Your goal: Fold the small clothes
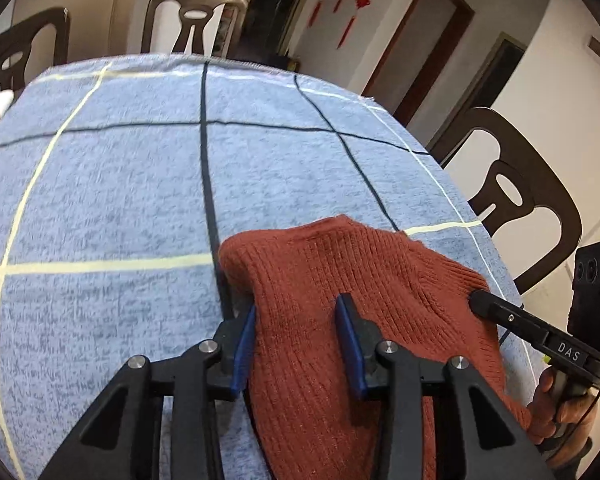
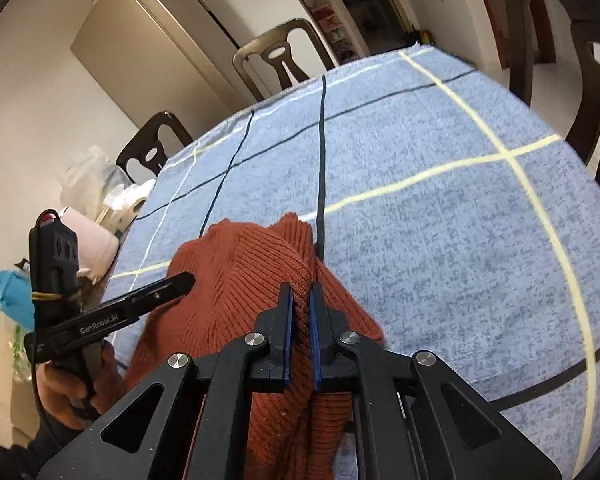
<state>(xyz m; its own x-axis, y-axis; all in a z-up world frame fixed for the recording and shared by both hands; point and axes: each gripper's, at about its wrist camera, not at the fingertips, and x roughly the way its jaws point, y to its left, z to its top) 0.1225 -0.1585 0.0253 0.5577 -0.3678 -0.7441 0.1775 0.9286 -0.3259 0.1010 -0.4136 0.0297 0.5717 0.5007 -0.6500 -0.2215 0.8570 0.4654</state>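
A blue checked tablecloth (image 1: 100,200) covers the whole table, ringed by dark chairs (image 1: 520,200), and gives a broad flat bed for folding. On its near side lies the one task item, a rust-red knitted garment (image 1: 340,288), bunched and humped rather than spread flat, with its far edge reaching the dark stripe in the cloth. At the table's far left edge sits a clutter of bags and a pale pink container (image 2: 96,240), well apart from the work.

The right gripper (image 2: 301,320) has its blue pads pinched tight on a raised ridge of the knit, which bulges up between them (a grip for lifting or dragging a layer, by my reading). The left gripper (image 1: 296,336) stands partly open, its pads straddling the garment's left portion; the knit lies between them but they do not look pressed against it. It seems poised to take a second hold so both hands can carry the fold.
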